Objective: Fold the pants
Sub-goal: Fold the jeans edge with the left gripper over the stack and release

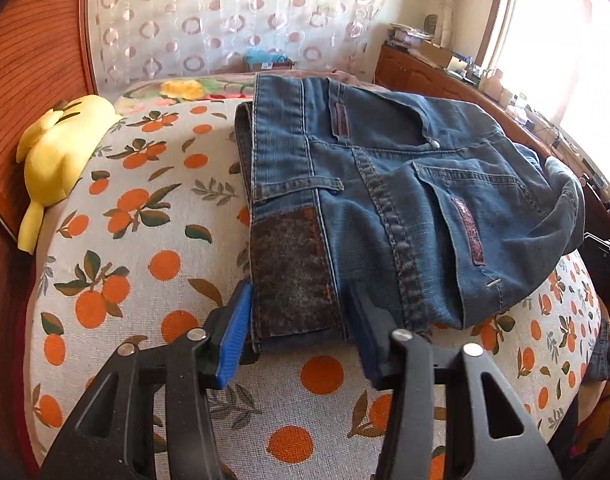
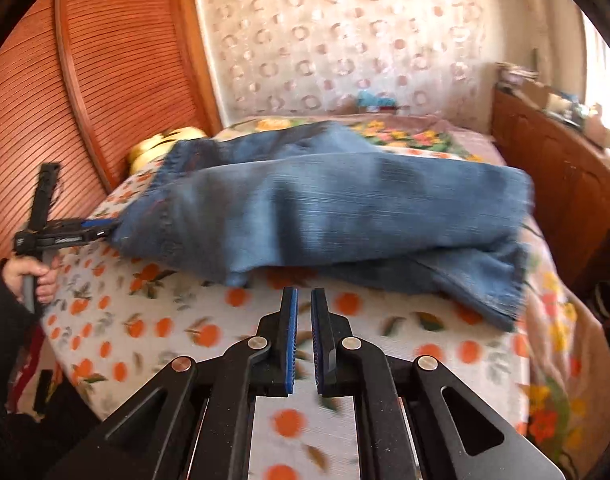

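Blue jeans [image 1: 405,184] lie folded on the orange-print bed sheet [image 1: 145,240], seat side up. The waistband end with its dark leather patch [image 1: 293,272] points toward me. My left gripper [image 1: 300,288] straddles that end, jaws apart, one blue pad close beside each edge of the band. From the right wrist view, the jeans [image 2: 325,208] stretch across the bed with the frayed leg hems [image 2: 517,280] at the right. There the left gripper [image 2: 105,224] meets their left corner, held by a hand [image 2: 37,276]. My right gripper [image 2: 304,292] hovers short of the jeans, pads nearly touching, nothing between them.
A yellow plush toy [image 1: 61,152] rests against the slatted wooden headboard [image 1: 33,60] at the left. A wooden sideboard [image 2: 545,168] cluttered with small items runs along the bed's right side. A floral blanket [image 2: 405,136] covers the far part of the bed.
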`<state>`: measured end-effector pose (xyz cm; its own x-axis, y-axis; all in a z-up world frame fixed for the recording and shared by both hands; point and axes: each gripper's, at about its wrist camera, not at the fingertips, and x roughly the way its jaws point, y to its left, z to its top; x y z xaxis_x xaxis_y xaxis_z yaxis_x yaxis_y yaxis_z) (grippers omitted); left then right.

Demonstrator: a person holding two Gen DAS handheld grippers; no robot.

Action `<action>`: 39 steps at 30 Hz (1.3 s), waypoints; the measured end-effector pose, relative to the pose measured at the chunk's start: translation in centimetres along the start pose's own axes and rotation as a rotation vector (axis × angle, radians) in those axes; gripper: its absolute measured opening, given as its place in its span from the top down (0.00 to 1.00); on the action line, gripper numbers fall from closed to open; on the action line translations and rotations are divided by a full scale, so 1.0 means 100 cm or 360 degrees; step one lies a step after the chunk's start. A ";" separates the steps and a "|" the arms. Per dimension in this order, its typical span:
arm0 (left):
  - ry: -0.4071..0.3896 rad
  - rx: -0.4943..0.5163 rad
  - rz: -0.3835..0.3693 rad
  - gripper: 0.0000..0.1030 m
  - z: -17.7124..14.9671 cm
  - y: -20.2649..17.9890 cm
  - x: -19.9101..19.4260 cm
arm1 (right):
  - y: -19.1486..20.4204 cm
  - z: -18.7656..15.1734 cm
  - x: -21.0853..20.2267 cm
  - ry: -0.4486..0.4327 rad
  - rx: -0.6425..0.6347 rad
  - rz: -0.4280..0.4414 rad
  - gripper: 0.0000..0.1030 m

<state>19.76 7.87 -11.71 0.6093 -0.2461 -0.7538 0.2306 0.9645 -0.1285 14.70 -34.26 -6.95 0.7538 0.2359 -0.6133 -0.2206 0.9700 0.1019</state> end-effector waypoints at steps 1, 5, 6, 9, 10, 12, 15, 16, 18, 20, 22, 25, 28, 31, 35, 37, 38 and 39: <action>-0.0002 0.0017 0.0007 0.60 0.000 -0.002 0.000 | -0.007 -0.004 0.000 0.0004 0.0024 -0.0038 0.93; -0.0014 0.0083 0.0045 0.81 -0.001 -0.010 -0.006 | -0.024 -0.020 0.004 0.0044 0.0115 -0.0080 0.93; -0.0017 0.0090 0.0039 0.82 -0.001 -0.012 -0.009 | -0.025 -0.022 0.007 0.0056 0.0124 -0.0091 0.93; -0.0084 0.0106 0.0084 0.85 0.002 -0.016 -0.023 | -0.025 -0.023 0.014 0.0082 0.0118 -0.0139 0.93; -0.0119 0.0095 0.0087 0.86 0.003 -0.016 -0.031 | -0.025 -0.023 0.016 0.0095 0.0124 -0.0139 0.93; -0.0215 0.0061 0.0107 0.86 0.006 -0.015 -0.053 | -0.025 -0.022 0.014 0.0095 0.0128 -0.0133 0.93; -0.0350 -0.0005 0.0121 0.86 0.006 -0.009 -0.092 | -0.026 -0.027 0.013 0.0088 0.0121 -0.0158 0.93; -0.0355 -0.0008 0.0127 0.86 0.004 -0.008 -0.097 | -0.026 -0.027 0.013 0.0088 0.0124 -0.0158 0.93; -0.0342 0.0001 0.0175 0.86 -0.003 -0.006 -0.101 | -0.025 -0.028 0.012 0.0071 0.0136 -0.0150 0.93; -0.0270 0.0012 0.0192 0.85 -0.011 -0.003 -0.092 | -0.025 -0.030 0.012 0.0064 0.0145 -0.0146 0.93; -0.0207 0.0026 0.0209 0.84 -0.019 -0.003 -0.081 | -0.024 -0.030 0.012 0.0060 0.0149 -0.0143 0.93; -0.0192 0.0033 0.0210 0.82 -0.025 -0.004 -0.076 | -0.024 -0.032 0.012 0.0060 0.0153 -0.0145 0.93; -0.0218 0.0037 0.0214 0.78 -0.026 -0.007 -0.082 | -0.030 -0.032 0.009 0.0056 0.0159 -0.0148 0.93; -0.0244 0.0055 0.0211 0.71 -0.024 -0.010 -0.089 | -0.036 -0.030 0.000 0.0022 0.0161 -0.0166 0.93; -0.0305 0.0050 0.0185 0.66 -0.020 -0.014 -0.102 | -0.047 -0.025 -0.014 -0.0027 0.0179 -0.0204 0.89; -0.0342 0.0044 0.0166 0.63 -0.017 -0.015 -0.109 | -0.051 -0.023 -0.020 -0.0048 0.0189 -0.0221 0.86; -0.0366 0.0039 0.0154 0.57 -0.016 -0.016 -0.115 | -0.052 -0.022 -0.022 -0.0056 0.0190 -0.0227 0.86; -0.0385 0.0040 0.0146 0.51 -0.014 -0.018 -0.119 | -0.053 -0.021 -0.023 -0.0062 0.0190 -0.0234 0.84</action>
<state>11.02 9.24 -3.45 0.7918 -0.1761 -0.5848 0.1828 0.9820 -0.0482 12.80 -40.05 -7.72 0.7963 0.0908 -0.5980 -0.0329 0.9937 0.1070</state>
